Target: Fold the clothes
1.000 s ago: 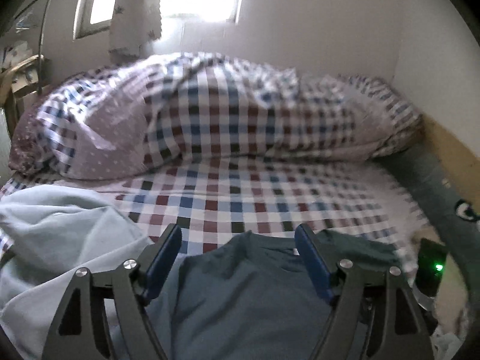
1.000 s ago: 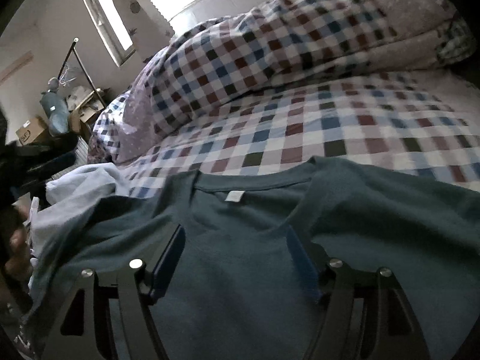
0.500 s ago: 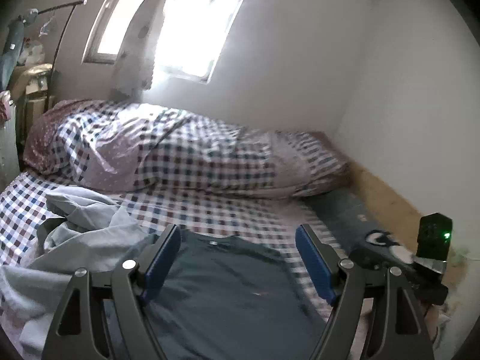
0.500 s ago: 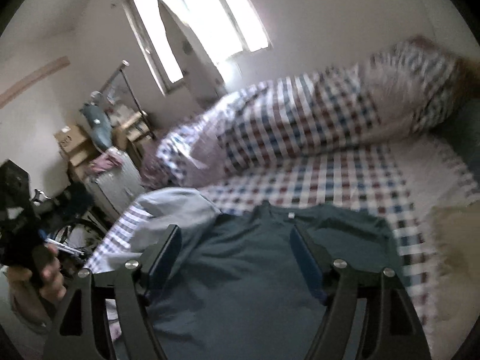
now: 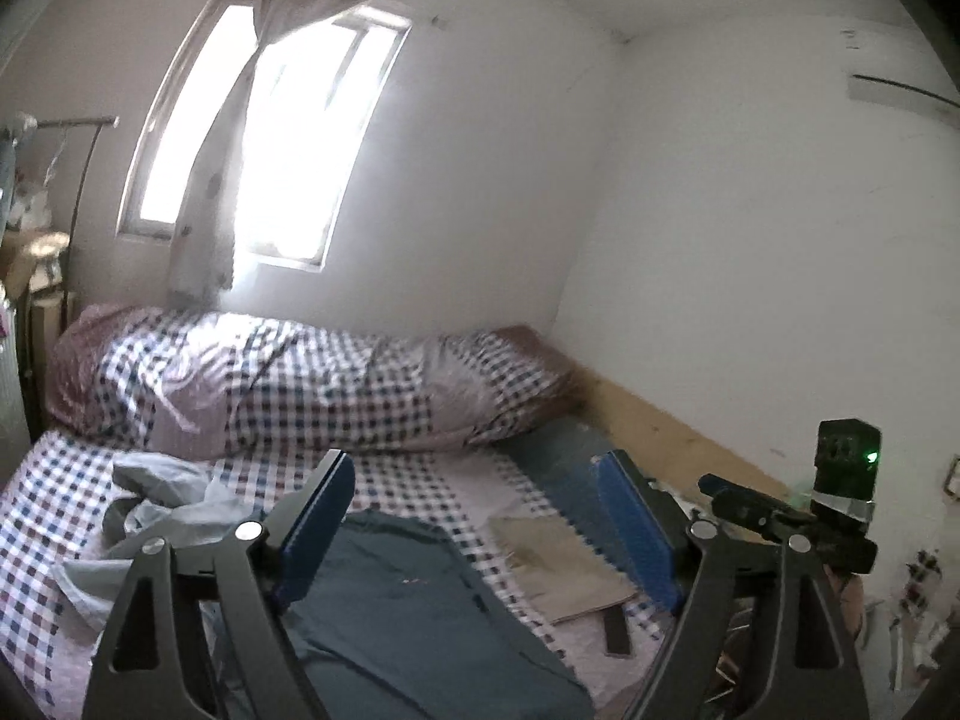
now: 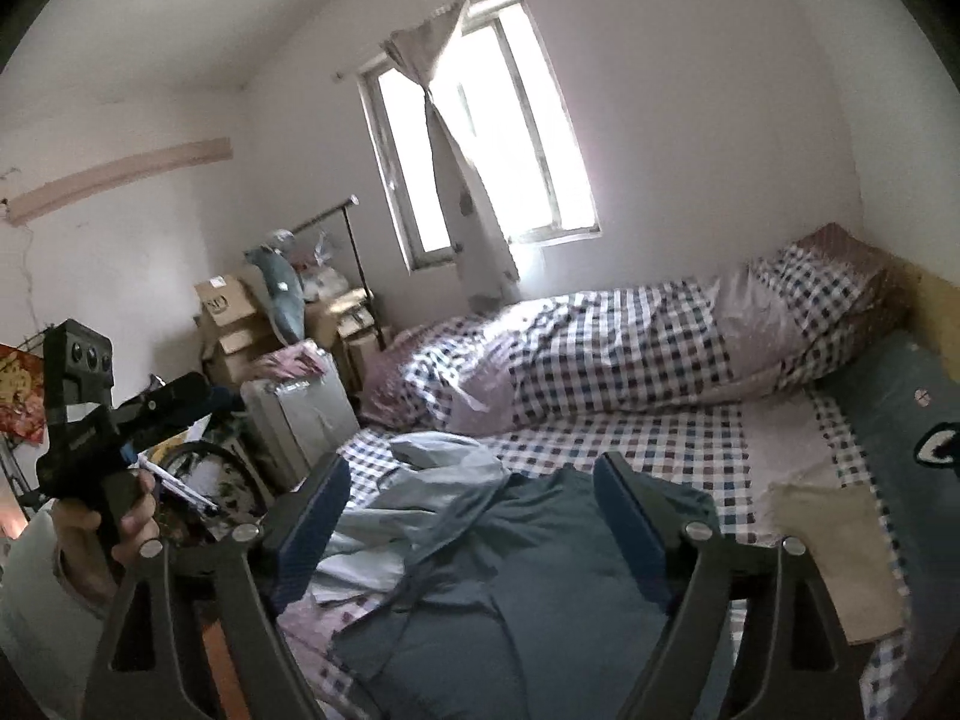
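A dark teal T-shirt (image 5: pixel 408 612) lies spread flat on the checked bed (image 5: pixel 54 546), also seen in the right wrist view (image 6: pixel 528 600). A crumpled light blue garment (image 6: pixel 432 480) sits to its left, overlapping its edge (image 5: pixel 162 498). My left gripper (image 5: pixel 477 510) hangs high above the shirt; its jaws are opening and nothing is between them. My right gripper (image 6: pixel 471 510) is likewise raised over the shirt, its jaws opening around nothing. Each gripper shows from the side in the other's view (image 5: pixel 717 486) (image 6: pixel 195 387), the left one held by a hand (image 6: pixel 129 525).
A rolled checked duvet (image 6: pixel 600 348) lies along the far side of the bed under a window (image 6: pixel 492 138). A folded beige cloth (image 5: pixel 558 564) and a dark blue pad (image 6: pixel 900 414) lie on the bed's right. Boxes (image 6: pixel 228 312), a silver case (image 6: pixel 294 414) and a rack stand to the left.
Both grippers have risen and drawn back from the T-shirt, so the whole bed and room now show. Their jaws stand slightly wider. The shirt stays flat on the bed.
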Motion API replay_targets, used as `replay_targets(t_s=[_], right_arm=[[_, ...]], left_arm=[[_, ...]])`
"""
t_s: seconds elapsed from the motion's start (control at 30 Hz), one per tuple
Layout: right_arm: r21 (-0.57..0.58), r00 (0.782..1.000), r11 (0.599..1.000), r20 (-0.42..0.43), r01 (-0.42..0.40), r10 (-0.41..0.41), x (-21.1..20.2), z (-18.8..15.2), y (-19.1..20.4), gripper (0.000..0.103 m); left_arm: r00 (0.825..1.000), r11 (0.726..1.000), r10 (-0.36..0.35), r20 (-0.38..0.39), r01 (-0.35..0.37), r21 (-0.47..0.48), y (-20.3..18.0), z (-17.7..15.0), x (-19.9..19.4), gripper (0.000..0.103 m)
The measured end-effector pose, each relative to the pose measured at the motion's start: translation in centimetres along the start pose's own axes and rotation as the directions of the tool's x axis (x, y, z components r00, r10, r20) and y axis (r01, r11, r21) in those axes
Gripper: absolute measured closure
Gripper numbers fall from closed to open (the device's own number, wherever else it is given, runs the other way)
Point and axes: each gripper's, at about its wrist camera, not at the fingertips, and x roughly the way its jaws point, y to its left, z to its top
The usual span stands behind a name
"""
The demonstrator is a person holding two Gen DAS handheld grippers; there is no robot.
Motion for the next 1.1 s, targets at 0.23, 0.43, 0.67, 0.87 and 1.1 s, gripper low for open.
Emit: replay_targets(t_s=[0.23, 0.43, 0.67, 0.87, 1.1], right_arm=[[-0.123, 0.991, 0.987, 0.099, 0.1, -0.088, -8.1, -1.8, 3.0, 0.012], [-0.107, 0.979, 0.98, 0.132, 0.168, -0.153, -10.4, -7.7, 1.9, 0.011], [-0.072, 0.906, 0.919, 0.213, 0.387, -0.365, -11.2, -16.1, -1.8, 0.01], [0.086, 0.838, 0.858, 0.186, 0.507, -0.514, -12.4, -23.2, -7.3, 0.01], [0.329, 0.778, 0.759, 0.1, 0.562, -0.62, -16.5, -28.9, -15.7, 0.01]], left_arm=[[0.999, 0.999, -0.027, 0.037, 0.025, 0.031, -3.1, -3.5, -3.3, 0.007], [0.999, 0.999, -0.018, 0.026, 0.017, 0.028, -3.9, -10.8, -0.3, 0.007], [1.0, 0.994, 0.011, -0.023, -0.009, 0.106, -6.7, -19.8, 6.7, 0.007], [0.979, 0.993, -0.048, -0.196, 0.069, 0.101, -10.0, -27.7, 14.7, 0.007], [0.938, 0.955, -0.053, -0.343, 0.148, 0.257, -16.6, -38.1, 21.9, 0.007]])
